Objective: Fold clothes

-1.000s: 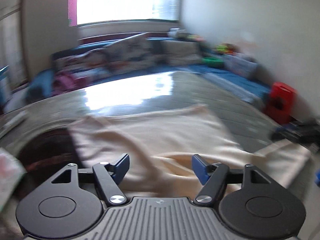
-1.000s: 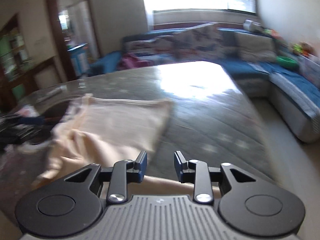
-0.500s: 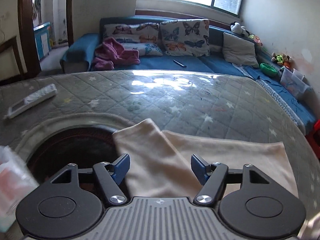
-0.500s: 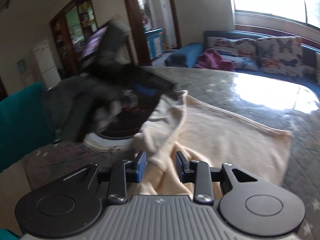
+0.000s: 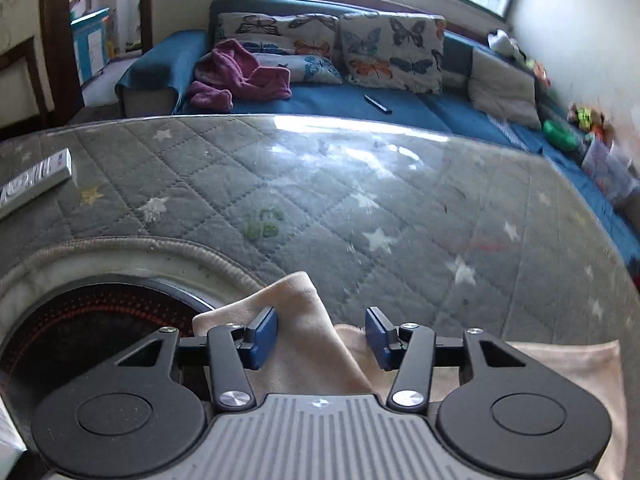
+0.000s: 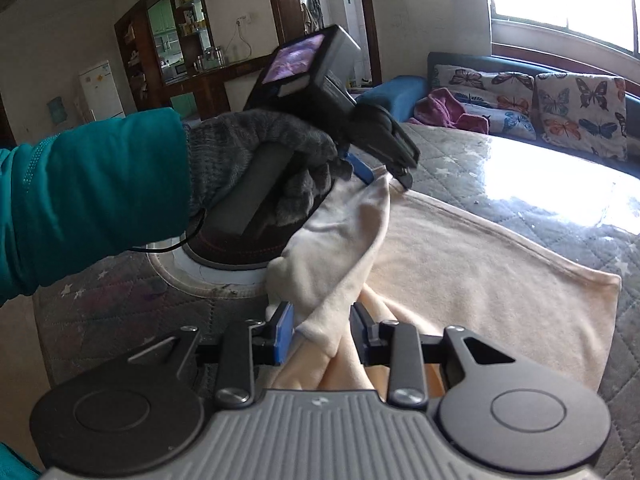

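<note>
the cream cloth lies on the quilted grey table under a glossy clear cover, part spread flat toward the far right and part bunched near the tongs; in the left wrist view the left gripper has its blue pads set wide apart, a raised corner of the cloth standing between them and brushing the left pad, the right pad clear of it, so the tongs are open and clamp nothing; in the right wrist view the right gripper also stands open, a hanging fold of cloth passing through the gap, close to the left pad, while the right one is apart from it; the same view shows the left gripper from the side, held by a hand in a grey knit glove with a teal sleeve behind, its tips at the lifted top corner of the cloth; a small lit screen sits on its back; beside the cloth a dark round inset with a pale rim is sunk in the table; a white remote lies at the far left edge; beyond the table stands a blue sofa with butterfly cushions and a purple garment.
</note>
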Motion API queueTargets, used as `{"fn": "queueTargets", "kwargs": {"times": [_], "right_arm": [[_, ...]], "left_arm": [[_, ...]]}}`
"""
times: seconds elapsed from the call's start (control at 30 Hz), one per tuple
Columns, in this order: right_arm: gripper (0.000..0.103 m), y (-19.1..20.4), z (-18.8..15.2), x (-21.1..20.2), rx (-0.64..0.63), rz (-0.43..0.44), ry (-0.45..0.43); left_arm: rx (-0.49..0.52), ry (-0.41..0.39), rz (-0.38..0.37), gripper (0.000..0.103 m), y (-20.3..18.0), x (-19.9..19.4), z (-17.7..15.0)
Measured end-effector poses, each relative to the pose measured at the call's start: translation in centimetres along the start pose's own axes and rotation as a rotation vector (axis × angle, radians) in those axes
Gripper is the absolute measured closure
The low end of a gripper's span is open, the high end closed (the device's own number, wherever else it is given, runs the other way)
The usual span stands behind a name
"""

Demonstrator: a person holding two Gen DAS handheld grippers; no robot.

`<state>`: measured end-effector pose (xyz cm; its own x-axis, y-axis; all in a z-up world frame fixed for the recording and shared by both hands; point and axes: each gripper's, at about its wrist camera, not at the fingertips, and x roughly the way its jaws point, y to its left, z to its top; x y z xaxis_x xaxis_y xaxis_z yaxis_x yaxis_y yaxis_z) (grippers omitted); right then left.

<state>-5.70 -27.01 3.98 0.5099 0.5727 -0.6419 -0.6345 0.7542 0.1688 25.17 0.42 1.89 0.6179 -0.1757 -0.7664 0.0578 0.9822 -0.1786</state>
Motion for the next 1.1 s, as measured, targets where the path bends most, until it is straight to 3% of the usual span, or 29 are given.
{"fn": "queueTargets", "kwargs": {"times": [0.2, 0.37, 0.47, 0.5, 0.57, 0.67, 0.83, 1.1], "right_arm": [[0.072, -0.3, -0.2, 0.4, 0.005, 0.013, 0.009], [0.073, -0.3, -0.4, 0.7, 0.001, 0.011, 0.020], [0.074, -0.2, -0.5, 0.8, 0.002, 0.004, 0.026], [0.075, -0.2, -0.5, 0.9, 0.001, 0.001, 0.030], [0.085, -0.2, -0.7, 1.1, 0.003, -0.010, 0.037], [0.092, -0.3, -0.9, 1.2, 0.010, -0.029, 0.040], [0.093, -0.1, -0.9, 0.2, 0.011, -0.030, 0.014], [0.094, 1.7, -0.5, -1.8, -0.034, 0.026, -0.029]], "left_arm": [[-0.058, 0.011, 0.025, 0.051, 0.4, 0.4, 1.2], [-0.039, 0.004, 0.071, 0.055, -0.2, 0.7, 1.4], [-0.014, -0.014, 0.118, 0.080, -0.1, 0.7, 1.2], [-0.013, -0.020, 0.122, 0.083, 0.1, 0.6, 1.1], [-0.021, -0.030, 0.120, 0.093, 0.7, 0.3, 0.8], [-0.033, -0.052, 0.115, 0.095, 1.4, -0.4, 0.3], [-0.087, -0.109, 0.099, 0.095, 3.0, -2.8, -0.8], [-0.194, -0.259, 0.062, 0.095, 6.9, -10.8, -3.0]]}}
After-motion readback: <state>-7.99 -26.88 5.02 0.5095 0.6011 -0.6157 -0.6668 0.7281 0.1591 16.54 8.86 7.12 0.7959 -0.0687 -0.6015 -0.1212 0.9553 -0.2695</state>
